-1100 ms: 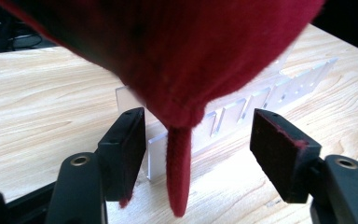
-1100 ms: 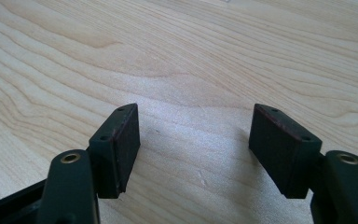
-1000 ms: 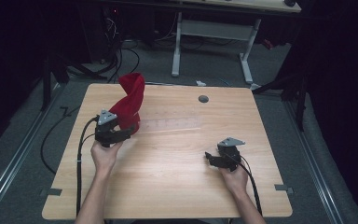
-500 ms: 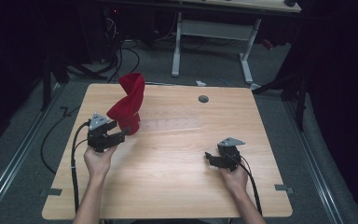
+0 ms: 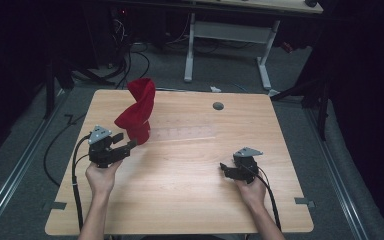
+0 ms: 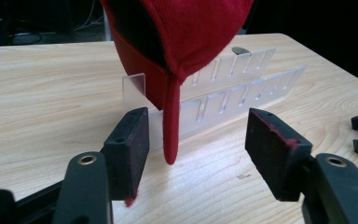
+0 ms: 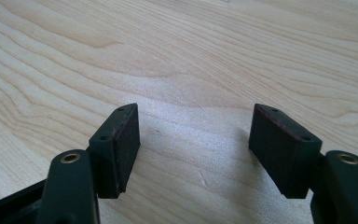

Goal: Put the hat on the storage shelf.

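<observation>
The left gripper (image 6: 193, 144) is sitting low over the wooden table (image 5: 190, 200) with its jaws spread wide apart and gripping nothing. A few red fibres are clinging to its pads, which suggests cloth has been between them. Just ahead of the gap, slightly toward the left jaw, a narrow red strap (image 6: 170, 121) is hanging down with its tip just above or on the wood. It belongs to the red cap (image 6: 182, 42), which is propped upright just beyond the jaws on a clear slotted rack (image 6: 233, 93). The rack seems to be there precisely to hold the cap standing on edge, and the open jaws suggest the cap is being left to rest on it unaided. Further off to this gripper's right, the tips of the other gripper's jaws are peeking in.

In the high view, the left hand (image 5: 101, 176) is reaching in from the table's near edge with the forearm angled forward, holding the left gripper pointed at the cap's base, its cable looping out to the side.

The right gripper (image 7: 193, 149) is also open, its jaws wide and empty over bare wood. The right hand (image 5: 252, 187) is resting it on or just above the table, well apart from the cap, apparently waiting. Beyond everything, a small grey disc (image 5: 218, 106) is set into the far part of the tabletop.
</observation>
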A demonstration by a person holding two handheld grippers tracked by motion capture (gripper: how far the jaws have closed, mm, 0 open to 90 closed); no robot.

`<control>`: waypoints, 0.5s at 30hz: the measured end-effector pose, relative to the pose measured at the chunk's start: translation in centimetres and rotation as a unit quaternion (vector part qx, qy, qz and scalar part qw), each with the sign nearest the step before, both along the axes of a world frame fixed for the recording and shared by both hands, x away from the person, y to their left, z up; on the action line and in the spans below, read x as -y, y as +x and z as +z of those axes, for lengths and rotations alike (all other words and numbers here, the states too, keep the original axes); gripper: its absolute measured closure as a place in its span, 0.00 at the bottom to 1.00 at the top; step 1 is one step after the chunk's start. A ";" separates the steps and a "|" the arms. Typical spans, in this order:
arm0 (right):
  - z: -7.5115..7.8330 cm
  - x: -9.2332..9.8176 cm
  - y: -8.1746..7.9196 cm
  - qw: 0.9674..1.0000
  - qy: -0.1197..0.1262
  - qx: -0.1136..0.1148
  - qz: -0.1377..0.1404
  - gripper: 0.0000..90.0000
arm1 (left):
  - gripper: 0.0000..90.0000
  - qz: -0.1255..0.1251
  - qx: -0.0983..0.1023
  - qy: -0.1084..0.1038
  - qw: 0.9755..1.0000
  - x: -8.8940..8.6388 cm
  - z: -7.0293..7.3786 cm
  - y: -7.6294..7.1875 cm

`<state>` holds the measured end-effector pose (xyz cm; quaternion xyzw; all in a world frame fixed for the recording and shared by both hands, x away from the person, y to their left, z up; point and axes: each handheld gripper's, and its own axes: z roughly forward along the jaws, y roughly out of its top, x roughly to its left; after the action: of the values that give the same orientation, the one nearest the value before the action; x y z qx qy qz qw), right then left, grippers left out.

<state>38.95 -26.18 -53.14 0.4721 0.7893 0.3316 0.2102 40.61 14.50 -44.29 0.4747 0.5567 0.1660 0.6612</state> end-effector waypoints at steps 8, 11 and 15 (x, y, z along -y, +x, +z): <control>0.0 0.0 0.0 1.000 0.000 0.000 0.000 0.38 | 0.49 -0.002 0.006 -0.005 1.000 -0.3 -0.2 -0.9; 0.0 0.0 0.0 1.000 0.000 0.000 0.000 0.38 | 0.50 -0.005 0.000 -0.010 1.000 -0.5 -0.3 -1.2; 0.0 0.0 0.0 1.000 0.000 0.000 0.000 0.38 | 0.47 -0.002 -0.004 -0.001 1.000 -0.4 -0.6 -1.5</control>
<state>38.95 -26.17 -53.14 0.4722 0.7891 0.3319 0.2103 39.07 14.90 -44.87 0.4760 0.5582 0.1621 0.6600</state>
